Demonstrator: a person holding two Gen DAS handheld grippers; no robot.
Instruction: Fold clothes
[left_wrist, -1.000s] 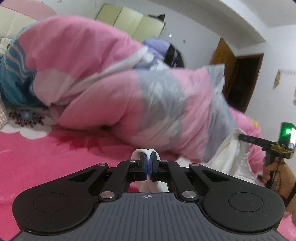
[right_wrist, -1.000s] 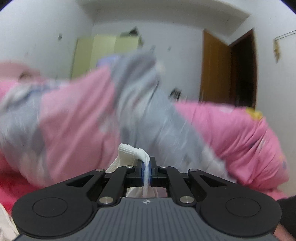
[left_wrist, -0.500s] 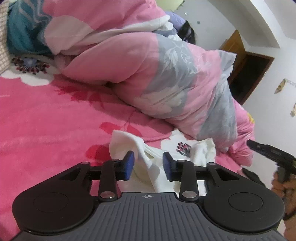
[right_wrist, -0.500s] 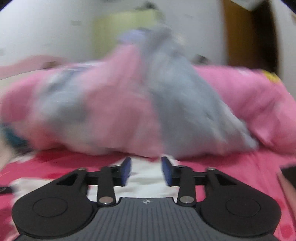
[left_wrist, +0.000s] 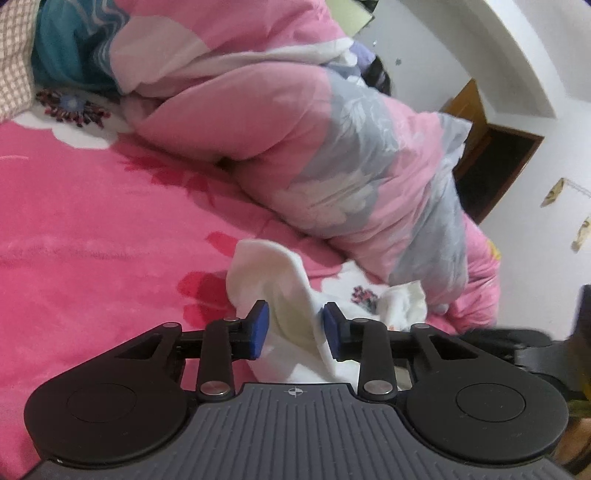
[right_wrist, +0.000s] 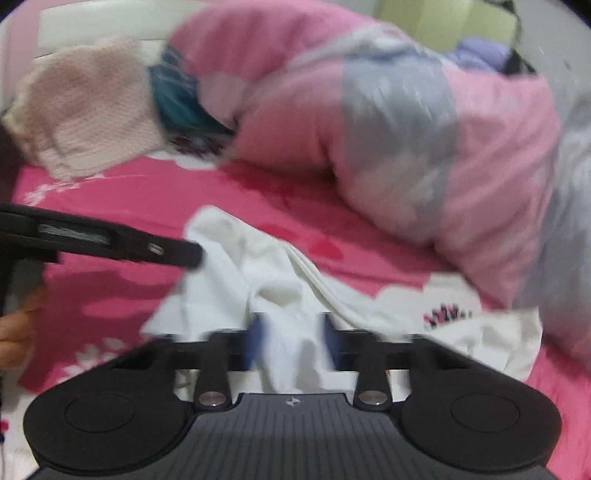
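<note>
White garment (left_wrist: 273, 280) lies crumpled on the pink floral bedsheet (left_wrist: 92, 229), just in front of the heaped pink-and-grey duvet (left_wrist: 332, 155); one raised peak toward the left, a second bunched end off to the right near the duvet's foot. Not flat, not in any neat fold that I can make out. Left gripper (left_wrist: 293, 328): blue pads apart, nothing pinched; a ridge of the cloth rises in the gap between them, seemingly free of both pads. Right gripper (right_wrist: 291, 339): view blurred by motion, but the blue pads read as apart too, with white fabric showing in and beyond the gap; cannot tell whether the cloth touches either pad. From the right view the left gripper's finger sits at the cloth's upper-left edge. Judgement: this heap fits either a garment dropped for spreading or one let go mid-fold; pictures do not settle which. For good handling in either case: take a true edge or corner, not a mid-cloth ridge, since a bunched pinch drags several layers. Keep the two grips well apart along one hem so the fabric pulls taut. Thin cloth, likely limp; soft bedding beneath will give under pressure.
</note>
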